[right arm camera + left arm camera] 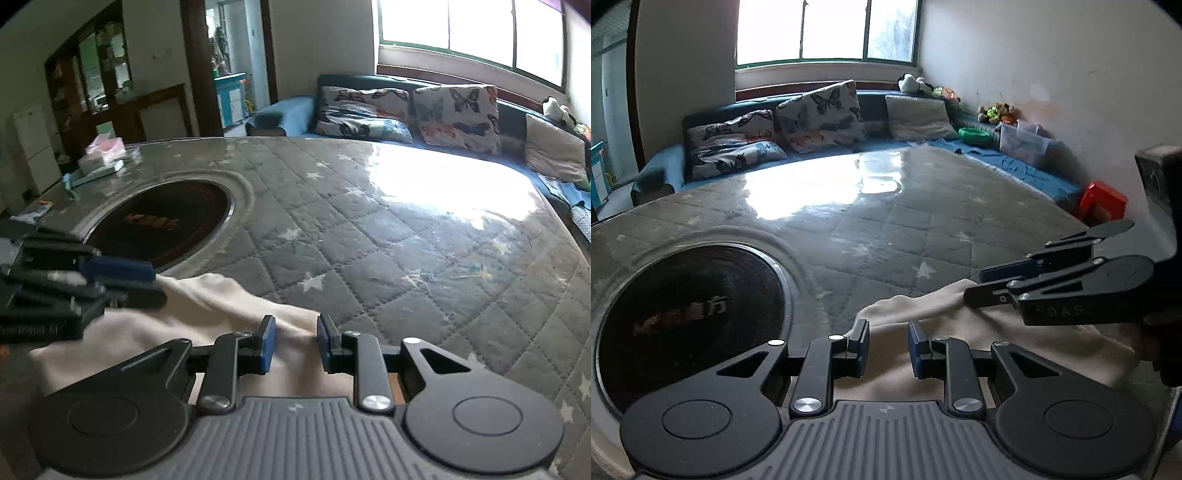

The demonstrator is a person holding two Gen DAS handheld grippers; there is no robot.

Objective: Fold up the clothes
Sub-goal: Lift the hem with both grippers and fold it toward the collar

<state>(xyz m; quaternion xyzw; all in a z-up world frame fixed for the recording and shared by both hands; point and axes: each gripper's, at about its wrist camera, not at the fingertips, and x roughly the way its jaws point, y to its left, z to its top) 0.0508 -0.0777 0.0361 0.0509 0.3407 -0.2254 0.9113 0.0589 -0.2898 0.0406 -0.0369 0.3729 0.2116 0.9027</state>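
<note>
A cream garment lies bunched on the near part of the grey quilted table cover. My left gripper hovers just over the garment's left end. Its jaws stand a little apart, with cloth showing in the gap below and no pad pressing on it. My right gripper is over the garment's right end, jaws likewise apart over the cloth's edge. Each gripper shows in the other's view: the right gripper with its tips at the cloth's far edge, the left gripper blurred at the left.
A round black hotplate is set into the table left of the garment. A tissue pack and small items lie at the table's far left. A sofa with butterfly cushions, a clear plastic box and a red stool ring the far side.
</note>
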